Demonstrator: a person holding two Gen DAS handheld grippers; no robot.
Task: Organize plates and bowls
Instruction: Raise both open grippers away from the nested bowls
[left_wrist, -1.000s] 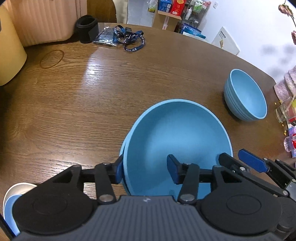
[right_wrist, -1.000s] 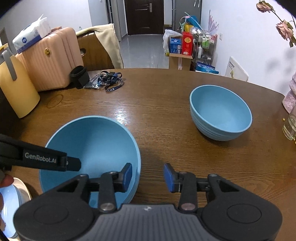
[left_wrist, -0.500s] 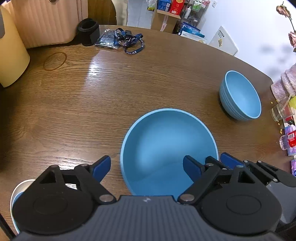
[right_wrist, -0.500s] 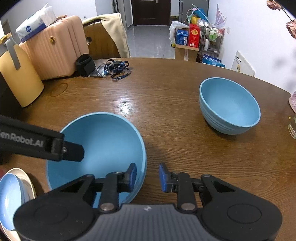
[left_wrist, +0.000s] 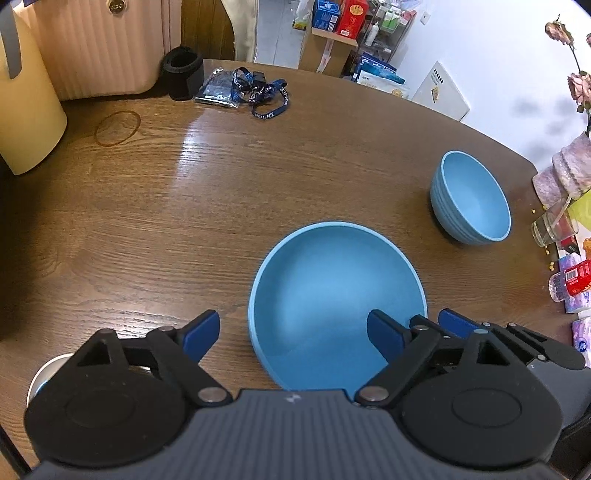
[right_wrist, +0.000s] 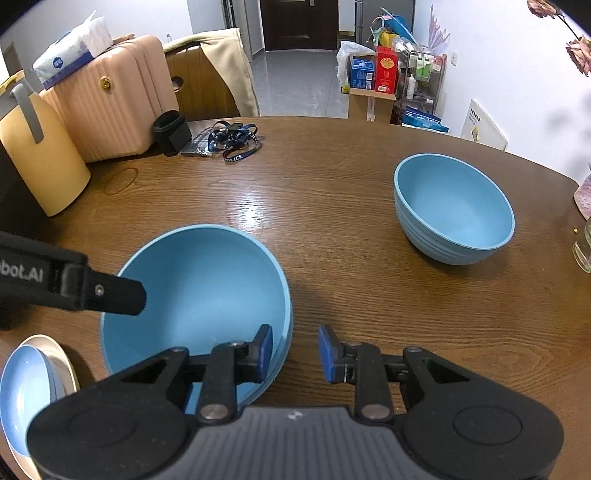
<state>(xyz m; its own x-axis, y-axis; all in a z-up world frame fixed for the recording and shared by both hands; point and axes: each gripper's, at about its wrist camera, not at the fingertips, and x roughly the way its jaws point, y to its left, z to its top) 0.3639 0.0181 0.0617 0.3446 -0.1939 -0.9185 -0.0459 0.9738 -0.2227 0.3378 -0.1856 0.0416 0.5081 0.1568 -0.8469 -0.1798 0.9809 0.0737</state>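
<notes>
A large blue bowl (left_wrist: 338, 299) stands on the brown wooden table (left_wrist: 221, 192) right in front of both grippers; it looks like a nested stack, with a second rim showing in the right wrist view (right_wrist: 195, 295). My left gripper (left_wrist: 293, 334) is open wide and empty above its near edge. My right gripper (right_wrist: 295, 350) is open, its left finger inside the bowl's right rim and its right finger outside. A second blue bowl (right_wrist: 454, 210) stands alone at the far right, also in the left wrist view (left_wrist: 471, 199). A small blue plate on a white plate (right_wrist: 26, 387) sits at the near left.
A yellow container (right_wrist: 40, 166), a pink suitcase (right_wrist: 110, 92), a black cup (right_wrist: 171, 131) and a blue lanyard (right_wrist: 229, 138) are at the far left. A glass (left_wrist: 554, 221) and packets stand at the right edge.
My left gripper has let go of the large bowl's rim, opened wide and pulled back and up. The bowl now rests on the table. My right gripper has stayed at its right rim.
</notes>
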